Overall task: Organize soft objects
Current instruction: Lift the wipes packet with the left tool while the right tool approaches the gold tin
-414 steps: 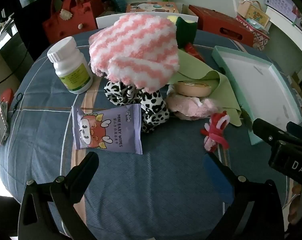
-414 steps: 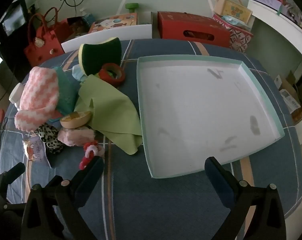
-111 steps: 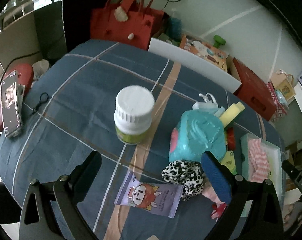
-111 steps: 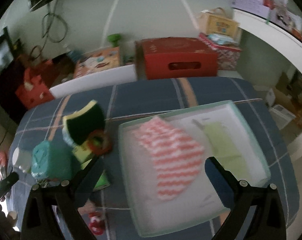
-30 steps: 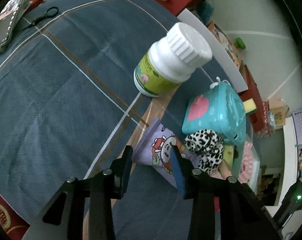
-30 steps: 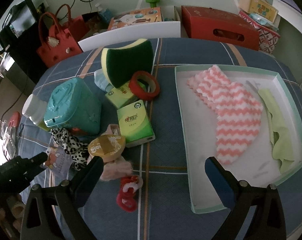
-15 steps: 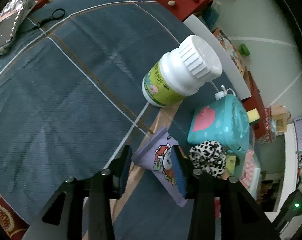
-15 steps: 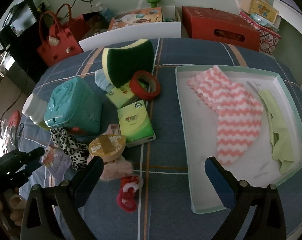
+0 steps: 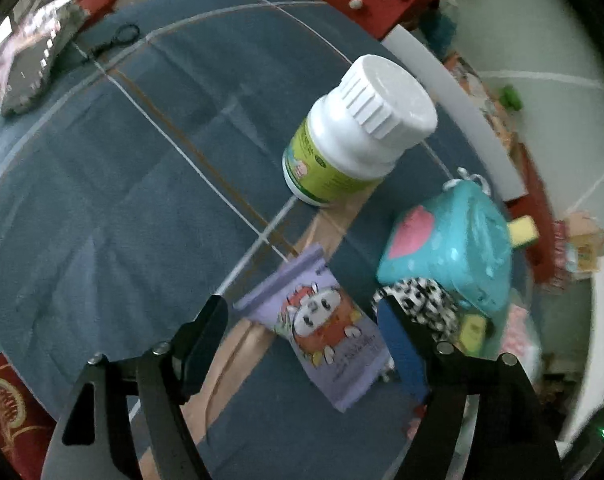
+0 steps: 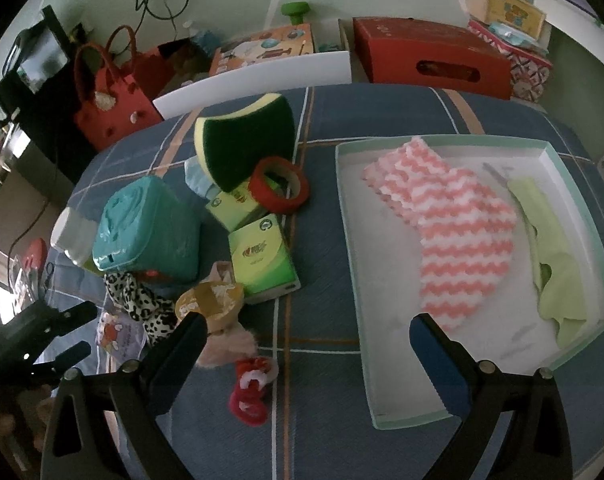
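A purple baby-wipes pack (image 9: 321,328) lies on the blue tablecloth between the fingers of my open left gripper (image 9: 302,320); it also shows in the right wrist view (image 10: 116,334). A leopard-print scrunchie (image 9: 421,300) lies beside it, against a teal wipes pack (image 9: 449,248). In the right wrist view a pale green tray (image 10: 347,216) holds a pink-and-white striped cloth (image 10: 445,216) and a green cloth (image 10: 549,264). My right gripper (image 10: 302,340) is open and empty above the table, between the clutter and the tray. My left gripper (image 10: 72,330) shows at the far left.
A white pill bottle (image 9: 353,132) stands beyond the wipes. A green sponge (image 10: 242,144), red tape roll (image 10: 280,186), green tissue packs (image 10: 262,258), tan tape roll (image 10: 210,300), pink fluffy item (image 10: 230,346) and red scrunchie (image 10: 252,388) crowd the table's left. A phone (image 9: 30,68) lies far left.
My left gripper was nearly shut on the wipes pack's edge; its jaws have now opened wide and the pack lies flat between them. The right gripper has not moved.
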`<state>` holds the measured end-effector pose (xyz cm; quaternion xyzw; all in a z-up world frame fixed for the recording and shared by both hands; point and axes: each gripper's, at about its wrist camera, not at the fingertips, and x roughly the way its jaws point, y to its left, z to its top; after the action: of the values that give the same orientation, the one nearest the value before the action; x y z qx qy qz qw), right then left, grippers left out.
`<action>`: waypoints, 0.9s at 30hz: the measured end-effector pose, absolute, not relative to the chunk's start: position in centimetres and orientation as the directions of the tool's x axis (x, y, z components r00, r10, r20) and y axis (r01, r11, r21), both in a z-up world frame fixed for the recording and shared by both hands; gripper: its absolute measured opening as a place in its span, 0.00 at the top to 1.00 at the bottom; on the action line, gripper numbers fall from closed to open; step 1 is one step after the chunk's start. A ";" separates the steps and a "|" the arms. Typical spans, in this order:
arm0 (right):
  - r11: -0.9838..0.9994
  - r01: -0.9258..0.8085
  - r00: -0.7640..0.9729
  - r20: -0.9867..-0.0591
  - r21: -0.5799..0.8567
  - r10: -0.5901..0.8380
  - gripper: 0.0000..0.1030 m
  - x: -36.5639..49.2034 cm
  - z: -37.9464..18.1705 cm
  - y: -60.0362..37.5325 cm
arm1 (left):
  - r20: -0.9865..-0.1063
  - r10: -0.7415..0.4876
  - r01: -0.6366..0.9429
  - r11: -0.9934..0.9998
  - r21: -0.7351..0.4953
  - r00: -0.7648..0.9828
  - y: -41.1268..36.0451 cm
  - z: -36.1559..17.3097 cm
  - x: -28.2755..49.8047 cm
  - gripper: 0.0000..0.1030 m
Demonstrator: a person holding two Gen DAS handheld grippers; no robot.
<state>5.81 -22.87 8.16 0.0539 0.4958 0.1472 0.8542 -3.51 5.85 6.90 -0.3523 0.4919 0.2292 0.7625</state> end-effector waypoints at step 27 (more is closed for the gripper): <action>0.951 -0.197 0.481 -0.822 0.238 0.306 0.00 5.7 8.7 -23.6 | -0.973 0.106 -0.681 0.730 -0.064 0.205 3.6 4.7 -2.9 0.21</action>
<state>5.75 -23.59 8.75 0.0555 0.4879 0.1465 0.8587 -2.89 3.65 4.72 -0.2517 0.5708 0.2680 0.7342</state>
